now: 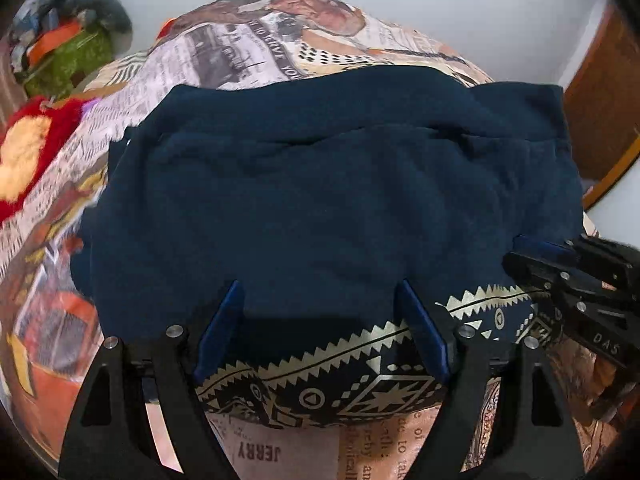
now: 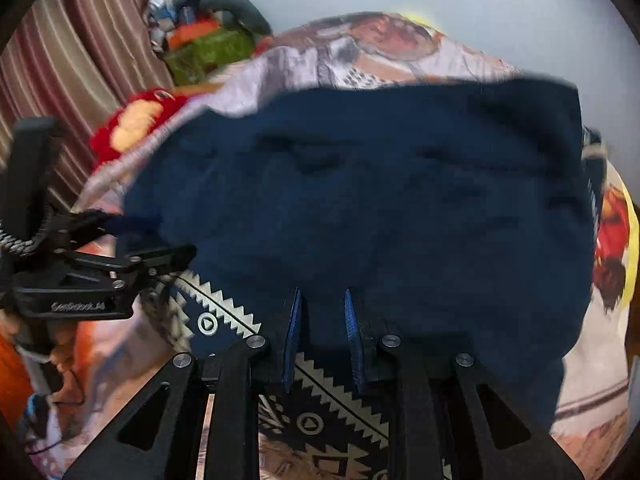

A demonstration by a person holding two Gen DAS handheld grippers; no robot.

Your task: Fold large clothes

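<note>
Navy garment folded on bed. Left gripper jaws released; right gripper half-parted, holding nothing. Pinch near patterned hem evenly, fold far.

1. I hold 2 hand-held grippers: my left hand-held gripper and my right hand-held gripper.
2. Each carries 2 blue fingers, so 4 in all.
3. 1 navy garment with 1 band of pale zigzag pattern lies in front of me.
4. 1 printed bed cover lies beneath it.
5. 1 red and yellow plush thing sits at the bed's left.
6. 1 green bundle is in the far corner.
7. 1 striped curtain hangs at the left.
</note>
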